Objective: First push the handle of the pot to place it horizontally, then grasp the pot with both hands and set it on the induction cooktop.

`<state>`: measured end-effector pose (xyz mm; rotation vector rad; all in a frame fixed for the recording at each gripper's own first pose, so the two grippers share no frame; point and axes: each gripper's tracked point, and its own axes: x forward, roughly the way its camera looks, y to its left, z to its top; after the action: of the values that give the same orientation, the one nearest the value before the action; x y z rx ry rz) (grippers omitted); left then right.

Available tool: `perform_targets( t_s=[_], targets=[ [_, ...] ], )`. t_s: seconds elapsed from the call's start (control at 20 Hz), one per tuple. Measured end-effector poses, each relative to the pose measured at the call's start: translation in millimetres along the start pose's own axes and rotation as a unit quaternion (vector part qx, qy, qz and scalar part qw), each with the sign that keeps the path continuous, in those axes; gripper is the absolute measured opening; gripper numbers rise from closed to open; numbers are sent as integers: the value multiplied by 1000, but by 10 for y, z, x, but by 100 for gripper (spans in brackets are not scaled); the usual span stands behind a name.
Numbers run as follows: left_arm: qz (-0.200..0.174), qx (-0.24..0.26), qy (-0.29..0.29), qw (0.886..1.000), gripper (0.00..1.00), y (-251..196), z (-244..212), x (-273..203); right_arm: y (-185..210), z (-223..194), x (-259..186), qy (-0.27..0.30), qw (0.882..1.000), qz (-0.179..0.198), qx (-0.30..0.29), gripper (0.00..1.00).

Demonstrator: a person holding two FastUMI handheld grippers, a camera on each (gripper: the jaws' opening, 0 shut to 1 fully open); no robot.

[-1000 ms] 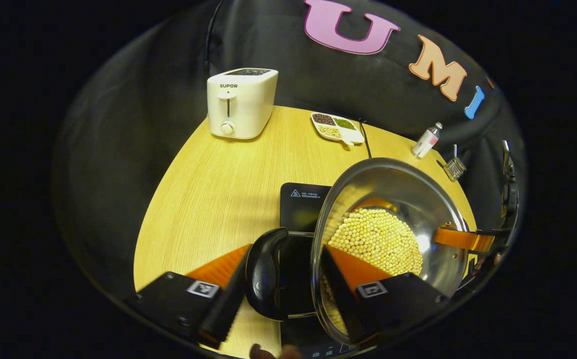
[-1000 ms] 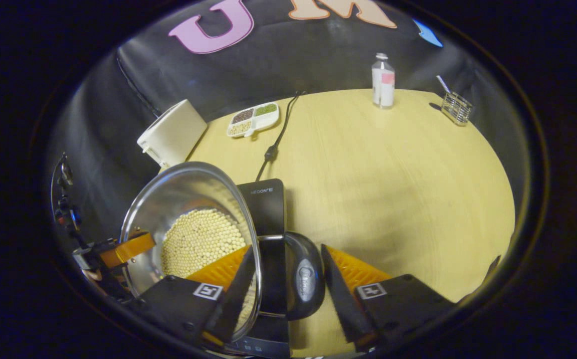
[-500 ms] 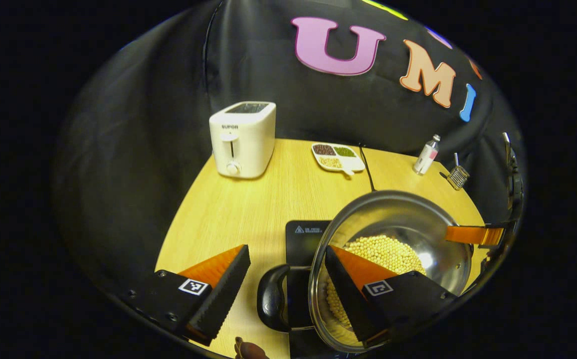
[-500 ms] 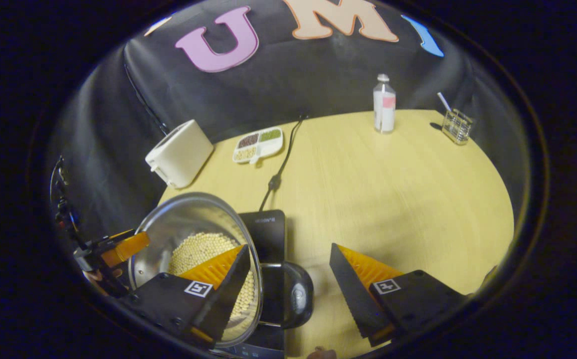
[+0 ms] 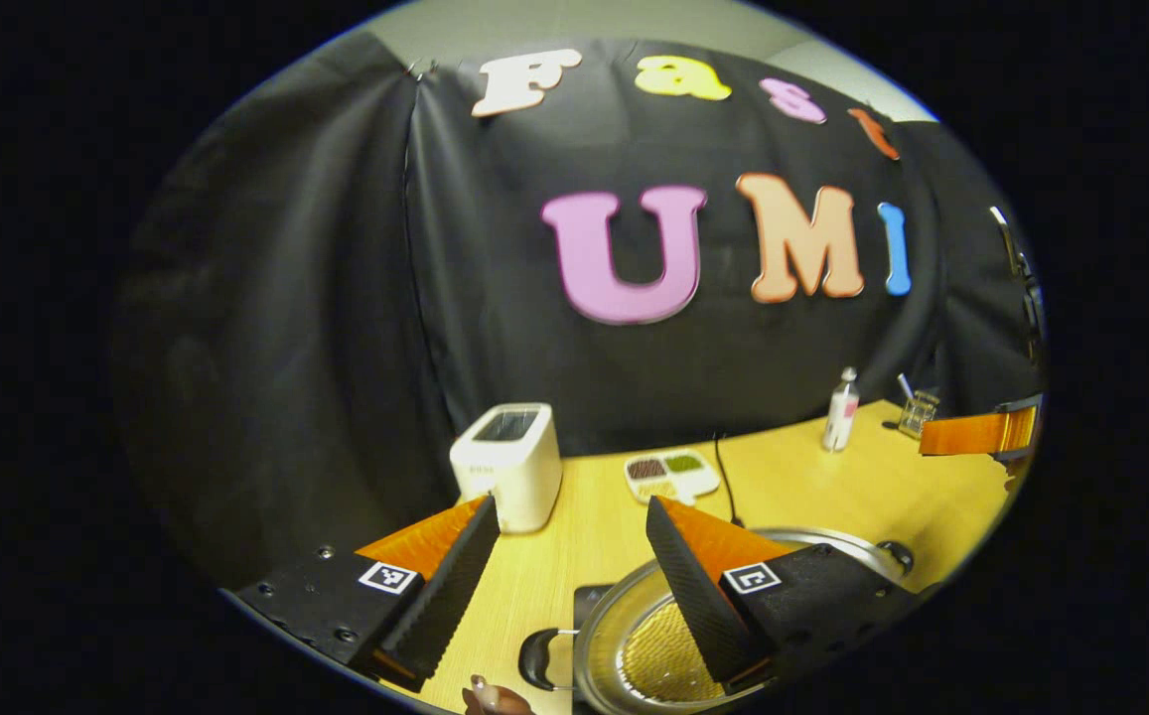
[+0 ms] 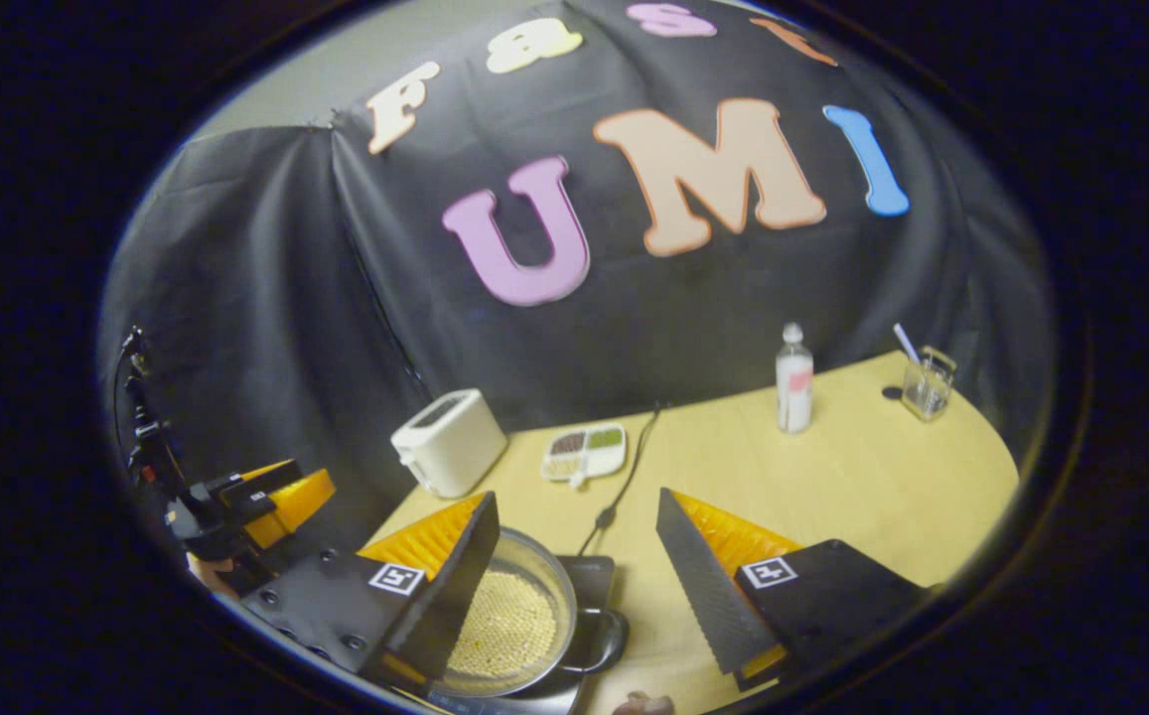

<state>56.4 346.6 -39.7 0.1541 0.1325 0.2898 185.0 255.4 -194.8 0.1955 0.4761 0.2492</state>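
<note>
The pot (image 6: 509, 621) sits on the cooktop (image 6: 589, 576) at the desk's (image 6: 832, 487) near edge; left gripper (image 5: 569, 571) and right gripper (image 6: 574, 571) are wide open, holding nothing

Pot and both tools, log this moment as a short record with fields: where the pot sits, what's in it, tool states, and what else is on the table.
pot: on the induction cooktop, resting free
contents: small yellow beans
pot handle: black, sticks out sideways
left tool: open, raised above the pot, holding nothing
right tool: open, raised above the pot, holding nothing
table: white toaster, divided dish, bottle, glass with a straw
</note>
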Motion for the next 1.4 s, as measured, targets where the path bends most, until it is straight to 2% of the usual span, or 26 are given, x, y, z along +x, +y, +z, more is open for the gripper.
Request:
perform_targets(
  t_s=[0.05, 0.1, 0.15, 0.2, 0.25, 0.4, 0.5, 0.65, 0.7, 0.75, 0.8, 0.85, 0.9, 1.0, 1.15, 1.2, 1.4],
  targets=[
    [-7, -3, -23, 1000, 96, -177, 218, -82, -64, 152, -116, -10, 1000, 2, -3, 93],
    [-16, -13, -39, 999, 94, -414, 413, -184, -117, 324, -243, -28, 1000, 5, -8, 100],
    [-27, -29, -52, 998, 96, -645, 584, -304, -178, 482, -372, -43, 999, 13, -15, 100],
    [-38, -49, -66, 996, 94, -895, 744, -418, -251, 643, -502, -65, 997, 22, -23, 100],
    [-49, -70, -72, 994, 96, -1165, 859, -509, -351, 805, -645, -87, 995, 26, -32, 94],
    [-56, -115, -81, 988, 93, -1854, 1010, -799, -726, 1159, -1144, -134, 990, 29, -42, 93],
    [-51, -115, -87, 988, 96, -2235, 1067, -948, -931, 1272, -1424, -156, 986, 48, -33, 93],
    [-45, -111, -90, 989, 93, -2716, 1096, -1142, -1321, 1371, -1757, -172, 983, 53, -29, 92],
    [-39, -114, -89, 989, 93, -2812, 1100, -1203, -1472, 1393, -1837, -174, 983, 51, -32, 92],
    [-30, -120, -88, 989, 96, -2880, 1070, -1257, -1595, 1389, -1895, -174, 983, 50, -37, 99],
    [-28, -123, -86, 988, 96, -2964, 1071, -1300, -1668, 1398, -1945, -176, 982, 50, -43, 92],
    [-27, -125, -82, 988, 93, -3073, 1056, -1345, -1712, 1433, -2013, -184, 981, 49, -49, 92],
    [-27, -124, -81, 989, 96, -3133, 1056, -1379, -1757, 1486, -2068, -193, 979, 46, -55, 92],
    [-23, -119, -78, 989, 93, -3164, 1055, -1401, -1801, 1555, -2151, -211, 974, 41, -66, 92],
    [-30, -119, -75, 990, 93, -3205, 1063, -1391, -1880, 1580, -2237, -226, 971, 15, -76, 92],
    [-29, -119, -68, 990, 96, -3191, 1028, -1382, -1842, 1565, -2278, -228, 971, 15, -75, 92],
    [-50, -119, -55, 990, 93, -3251, 941, -1357, -1869, 1537, -2333, -238, 968, -15, -83, 92]
  ],
)
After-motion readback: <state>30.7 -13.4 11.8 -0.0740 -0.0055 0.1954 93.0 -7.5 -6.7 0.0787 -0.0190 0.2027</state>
